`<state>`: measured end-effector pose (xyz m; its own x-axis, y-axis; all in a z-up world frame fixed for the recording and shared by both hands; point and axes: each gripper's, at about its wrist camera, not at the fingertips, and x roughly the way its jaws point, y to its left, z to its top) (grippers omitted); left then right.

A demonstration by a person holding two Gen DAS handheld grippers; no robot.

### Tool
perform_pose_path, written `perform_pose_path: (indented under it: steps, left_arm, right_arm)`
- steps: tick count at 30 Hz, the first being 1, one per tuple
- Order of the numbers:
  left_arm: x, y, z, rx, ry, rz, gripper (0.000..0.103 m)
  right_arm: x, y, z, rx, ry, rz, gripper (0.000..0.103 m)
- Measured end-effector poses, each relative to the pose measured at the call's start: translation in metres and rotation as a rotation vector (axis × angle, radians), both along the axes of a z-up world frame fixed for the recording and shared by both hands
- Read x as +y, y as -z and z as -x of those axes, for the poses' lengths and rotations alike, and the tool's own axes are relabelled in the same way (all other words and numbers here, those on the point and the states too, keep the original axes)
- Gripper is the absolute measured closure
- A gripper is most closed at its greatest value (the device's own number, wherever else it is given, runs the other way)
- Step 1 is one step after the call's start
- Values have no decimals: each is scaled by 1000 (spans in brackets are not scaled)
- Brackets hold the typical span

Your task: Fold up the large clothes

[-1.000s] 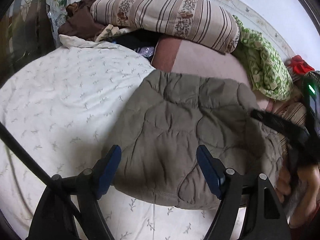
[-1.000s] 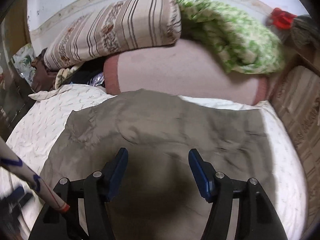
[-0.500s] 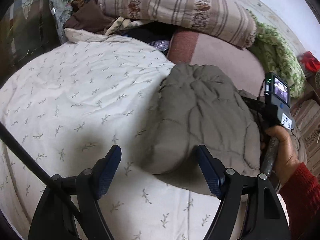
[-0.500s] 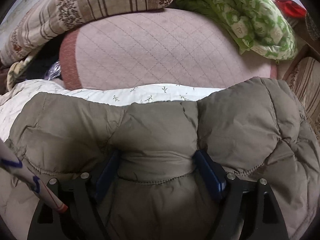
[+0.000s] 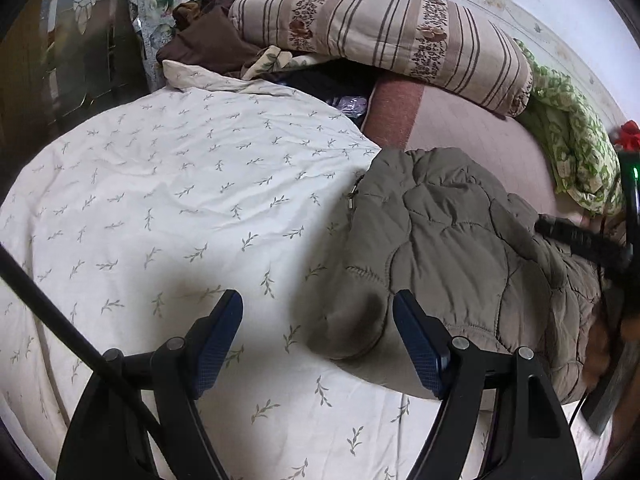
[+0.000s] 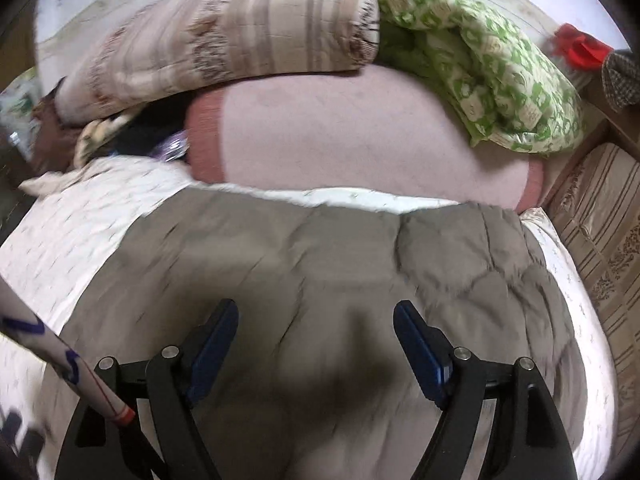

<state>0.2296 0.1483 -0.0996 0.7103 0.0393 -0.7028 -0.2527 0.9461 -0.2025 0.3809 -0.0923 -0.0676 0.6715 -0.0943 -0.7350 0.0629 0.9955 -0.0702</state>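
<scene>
An olive quilted jacket (image 5: 460, 248) lies folded on the white leaf-print bed sheet (image 5: 160, 200). My left gripper (image 5: 320, 336) hovers open over the sheet at the jacket's near left corner. Its right finger (image 5: 416, 344) is beside the jacket's rounded edge, and no pad presses on it. The right-hand tool (image 5: 580, 240) and a hand (image 5: 600, 344) show at that view's right edge, over the jacket. In the blurred right wrist view, my right gripper (image 6: 316, 340) hangs open above the middle of the jacket (image 6: 340, 260), with nothing between its pads.
A striped bolster (image 5: 380, 32) lies on a pink quilted blanket (image 6: 340, 136) at the back. A green patterned quilt (image 6: 480, 68) is at back right and brown clothes (image 5: 208, 40) at back left. A striped cushion (image 6: 600, 220) borders the bed's right side.
Half a second ago a fold of the jacket bulged between the right fingers; now they are drawn back clear of it. The left gripper moved left, from above the jacket to its left corner.
</scene>
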Motion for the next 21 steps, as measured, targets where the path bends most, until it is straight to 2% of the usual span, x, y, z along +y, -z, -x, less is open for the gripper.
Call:
perform_pose_path:
  steps: [3,5,7,10,11,15,17,21]
  left_arm:
    - [1,0,1,0,0,-2,26]
    - [0,1,1,1,1,-13,26]
    - [-1,2,0,4,2,-16,26]
    - [-3,3,-2,9,15,-14,26]
    - [-4,3,-2,9,20,-14,26]
    - [-9,13,-12,40,33,-34,26]
    - [-10,21,-17,59,24,-37,26]
    - [-15,26,-24,84,34,-76,23]
  right_arm:
    - [13,23,10,36,-17,16,19]
    - [19,48,5,68,-2,37,13]
    - [22,62,0,48,16,74,10]
    - [24,60,-6,71,33,99,9]
    - [24,50,-4,83,20,97,13]
    - [8,20,24,-6,-2,66,13]
    - [-7,25,32,5,28,47,13]
    - [-31,61,29,71,60,-6,9]
